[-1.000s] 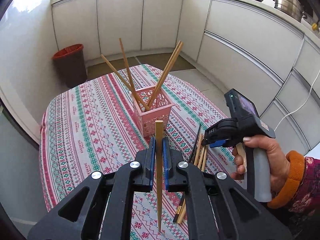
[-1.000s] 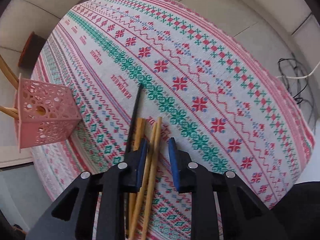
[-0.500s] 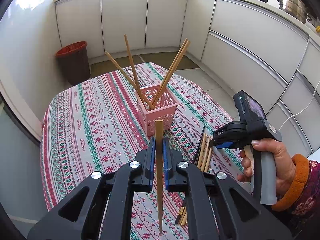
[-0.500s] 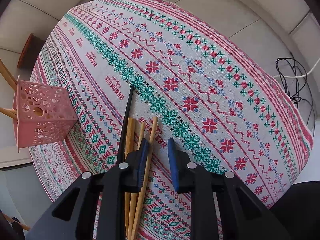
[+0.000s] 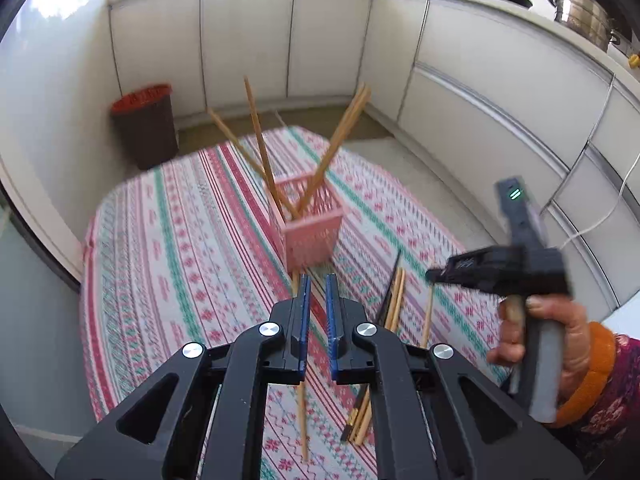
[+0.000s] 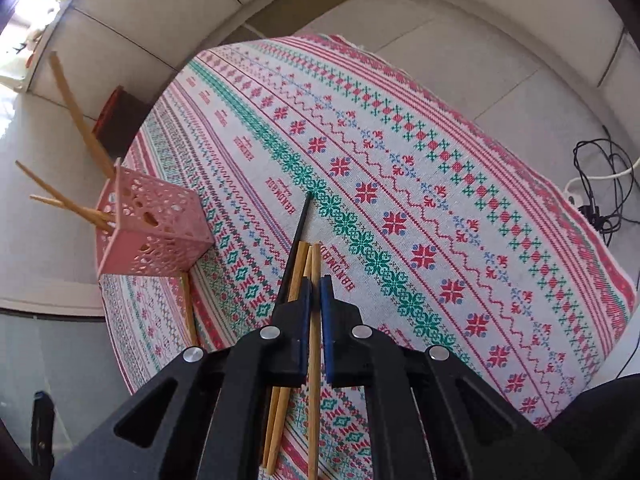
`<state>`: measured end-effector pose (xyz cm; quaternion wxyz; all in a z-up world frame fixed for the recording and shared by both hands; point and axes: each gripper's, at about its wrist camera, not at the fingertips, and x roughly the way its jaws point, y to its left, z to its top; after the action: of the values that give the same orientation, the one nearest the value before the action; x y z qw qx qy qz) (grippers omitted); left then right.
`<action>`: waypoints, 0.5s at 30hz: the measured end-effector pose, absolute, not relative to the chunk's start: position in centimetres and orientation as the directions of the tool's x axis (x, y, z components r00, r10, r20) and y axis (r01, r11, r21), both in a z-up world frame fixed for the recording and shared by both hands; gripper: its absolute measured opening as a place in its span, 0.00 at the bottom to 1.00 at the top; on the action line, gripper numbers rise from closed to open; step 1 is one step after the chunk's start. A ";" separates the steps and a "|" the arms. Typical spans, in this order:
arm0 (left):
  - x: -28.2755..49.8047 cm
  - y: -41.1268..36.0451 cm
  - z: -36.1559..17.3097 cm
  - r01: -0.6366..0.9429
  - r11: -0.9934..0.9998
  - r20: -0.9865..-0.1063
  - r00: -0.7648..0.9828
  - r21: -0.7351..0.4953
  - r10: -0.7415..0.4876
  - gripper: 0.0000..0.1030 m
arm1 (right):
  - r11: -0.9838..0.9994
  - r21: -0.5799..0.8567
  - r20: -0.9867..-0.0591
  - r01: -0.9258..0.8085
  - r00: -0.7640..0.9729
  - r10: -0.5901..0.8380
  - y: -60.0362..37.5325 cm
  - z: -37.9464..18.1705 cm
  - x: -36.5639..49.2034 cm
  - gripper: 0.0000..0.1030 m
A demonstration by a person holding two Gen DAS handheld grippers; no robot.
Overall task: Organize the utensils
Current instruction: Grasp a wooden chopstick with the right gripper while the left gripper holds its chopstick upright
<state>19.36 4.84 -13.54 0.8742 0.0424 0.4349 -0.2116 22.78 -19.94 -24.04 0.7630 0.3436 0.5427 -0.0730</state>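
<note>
The pink basket (image 5: 314,240) (image 6: 156,232) stands on the patterned tablecloth (image 5: 180,260) with several wooden chopsticks leaning out of it. My left gripper (image 5: 317,292) hovers in front of it, jaws a narrow slit apart with nothing between them. One wooden chopstick (image 5: 304,420) (image 6: 188,308) lies beneath it, partly hidden behind the left finger, with its far end by the basket's base. My right gripper (image 6: 316,292) (image 5: 432,278) is shut on another wooden chopstick (image 6: 315,344) (image 5: 428,316), raised beside the pile of wooden chopsticks and one black chopstick (image 6: 298,264) (image 5: 394,300).
A dark bin with a red rim (image 5: 146,124) stands on the floor beyond the table. White cabinets curve around the room, with a steel pot (image 5: 584,12) on the counter. Cables (image 6: 600,184) lie on the floor past the table's right edge.
The right jaws closed on one wooden chopstick and rose with it off the pile. The chopstick that stood in the left jaws has left them and lies below, near the basket.
</note>
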 end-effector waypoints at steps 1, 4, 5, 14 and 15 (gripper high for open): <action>20.2 5.0 -14.9 0.395 0.908 -0.808 0.486 -0.138 -0.334 0.18 | 0.762 0.451 -0.870 0.465 0.419 0.260 -20.0 -23.3 22.2 0.05; 23.2 5.3 -20.3 0.310 0.936 -0.905 0.329 -0.167 -0.270 0.29 | 0.778 0.469 -0.846 0.417 0.464 0.262 -20.3 -21.3 20.4 0.05; 24.0 5.3 -21.5 0.285 0.946 -0.921 0.307 -0.152 -0.240 0.29 | 0.777 0.481 -0.839 0.407 0.472 0.272 -20.4 -21.0 20.0 0.05; 28.1 0.6 -26.4 0.276 0.960 -0.944 0.302 -0.044 -0.130 0.38 | 0.752 0.506 -0.834 0.422 0.462 0.301 -22.7 -22.0 18.8 0.05; 28.3 0.4 -27.0 0.275 0.961 -0.945 0.312 -0.013 -0.102 0.38 | 0.757 0.500 -0.836 0.420 0.463 0.295 -23.0 -22.1 18.9 0.05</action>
<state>28.33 0.40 -27.01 0.8064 0.0750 0.5749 -0.1168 18.86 -22.98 -22.10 0.7822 0.3461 0.5166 -0.0397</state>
